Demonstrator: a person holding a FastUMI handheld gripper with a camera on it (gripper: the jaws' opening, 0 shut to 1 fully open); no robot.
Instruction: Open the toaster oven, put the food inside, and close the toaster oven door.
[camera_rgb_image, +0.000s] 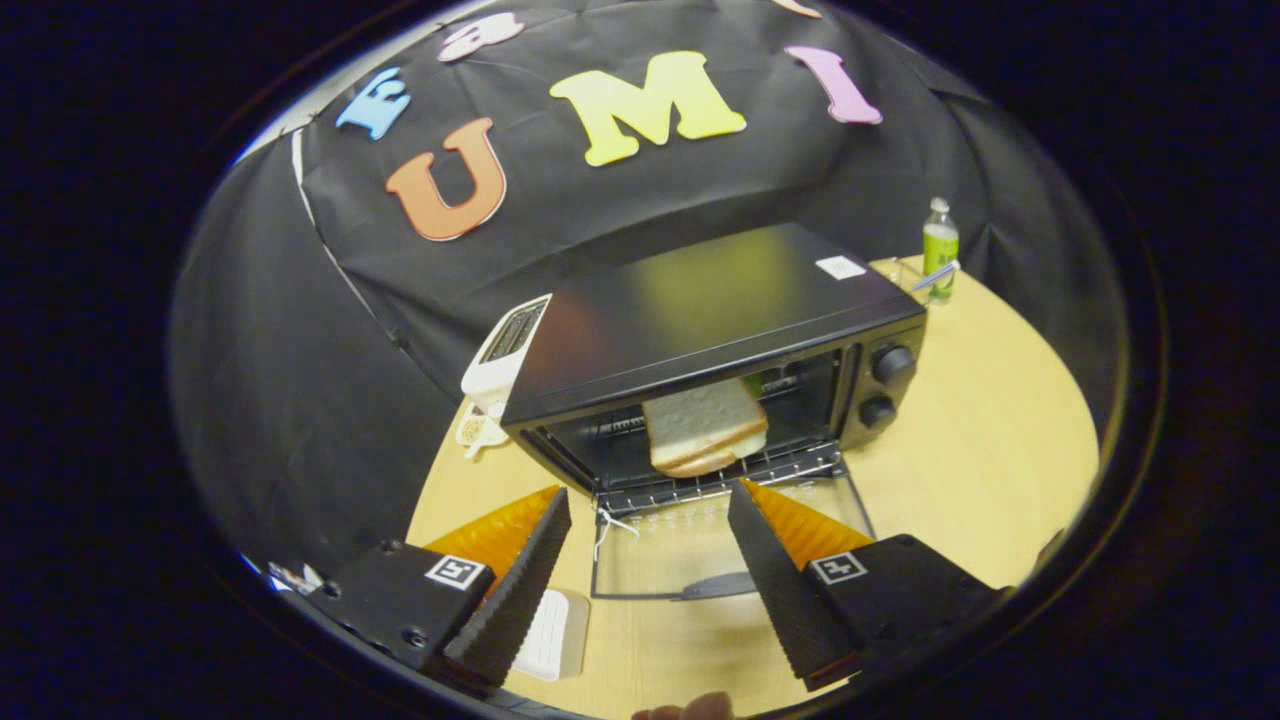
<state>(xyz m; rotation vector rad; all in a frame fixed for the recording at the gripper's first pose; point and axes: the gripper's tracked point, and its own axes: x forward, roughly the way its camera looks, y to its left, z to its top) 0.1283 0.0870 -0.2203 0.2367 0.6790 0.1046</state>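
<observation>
A black toaster oven (700, 310) stands on the wooden table (980, 450), its glass door (720, 550) folded down flat towards me. Slices of bread (705, 425) lie on the wire rack (700, 485) inside the oven, near the front of the opening. My gripper (648, 495) is open and holds nothing. Its fingers hover above the lowered door, one on each side, with the tips just short of the rack's front edge. The bread lies beyond the fingertips, apart from them.
A white toaster (503, 355) stands just left of the oven. A green bottle (940, 250) stands at the table's far right corner, behind the oven. A small white object (552, 632) lies on the table below the left finger. The oven's two knobs (888, 385) face front right.
</observation>
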